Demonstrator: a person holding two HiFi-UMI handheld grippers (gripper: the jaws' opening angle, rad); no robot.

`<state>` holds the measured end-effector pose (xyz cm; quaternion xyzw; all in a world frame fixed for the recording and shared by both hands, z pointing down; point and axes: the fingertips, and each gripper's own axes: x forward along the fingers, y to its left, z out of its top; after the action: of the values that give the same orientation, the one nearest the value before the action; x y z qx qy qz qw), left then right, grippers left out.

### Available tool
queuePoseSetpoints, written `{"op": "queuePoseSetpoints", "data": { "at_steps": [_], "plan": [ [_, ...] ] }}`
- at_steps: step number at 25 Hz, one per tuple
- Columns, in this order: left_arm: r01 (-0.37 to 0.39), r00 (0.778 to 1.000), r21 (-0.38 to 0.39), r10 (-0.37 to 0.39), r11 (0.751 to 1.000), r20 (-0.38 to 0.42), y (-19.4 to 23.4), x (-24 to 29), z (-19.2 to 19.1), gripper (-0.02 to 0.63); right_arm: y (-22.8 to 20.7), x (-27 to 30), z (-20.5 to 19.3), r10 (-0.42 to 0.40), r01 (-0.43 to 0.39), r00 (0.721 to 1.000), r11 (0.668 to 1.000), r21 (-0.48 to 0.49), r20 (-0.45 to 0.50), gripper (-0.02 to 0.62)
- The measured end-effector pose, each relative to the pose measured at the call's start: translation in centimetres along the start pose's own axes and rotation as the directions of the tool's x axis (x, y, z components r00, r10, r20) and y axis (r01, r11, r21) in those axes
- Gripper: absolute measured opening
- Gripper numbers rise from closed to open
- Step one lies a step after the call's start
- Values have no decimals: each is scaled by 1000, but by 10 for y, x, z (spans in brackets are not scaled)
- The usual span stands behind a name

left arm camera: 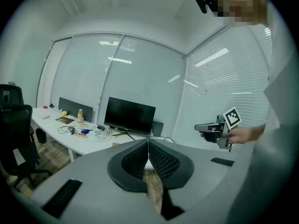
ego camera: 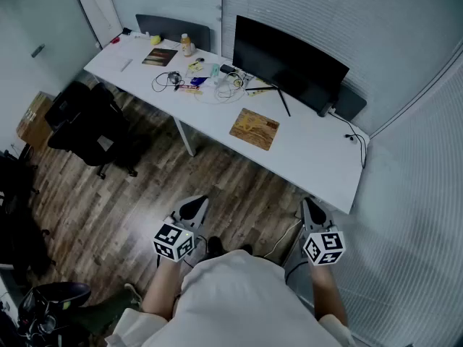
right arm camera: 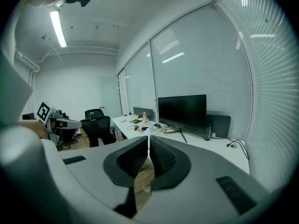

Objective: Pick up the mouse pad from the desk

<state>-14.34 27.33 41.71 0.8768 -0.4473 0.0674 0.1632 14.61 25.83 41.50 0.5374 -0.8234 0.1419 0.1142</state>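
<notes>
The left gripper [left arm camera: 148, 146] and right gripper [right arm camera: 148, 141] are both sitting pinched shut on nothing, hanging close to the person's body over the floor [ego camera: 145, 186] (probably a carrying pose, since nothing is within reach). The mouse pad [ego camera: 255, 129] is lying flat on the counter [ego camera: 318, 161] well ahead, near the monitor [ego camera: 289, 63] stand, waiting for an approach.

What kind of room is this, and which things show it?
Most likely an office. A long white desk carries a black monitor, a black swivel chair stands beside it, and slatted blinds cover the glass walls.
</notes>
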Motion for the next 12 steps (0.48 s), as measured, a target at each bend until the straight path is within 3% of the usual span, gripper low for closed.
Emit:
{"op": "queuePoseSetpoints", "data": {
  "at_steps": [12],
  "plan": [
    [-3,1000,-15,3,1000,7,9,-6,3,18,12,5,9,1,-1,1000,1000,-10,0,37]
  ]
}}
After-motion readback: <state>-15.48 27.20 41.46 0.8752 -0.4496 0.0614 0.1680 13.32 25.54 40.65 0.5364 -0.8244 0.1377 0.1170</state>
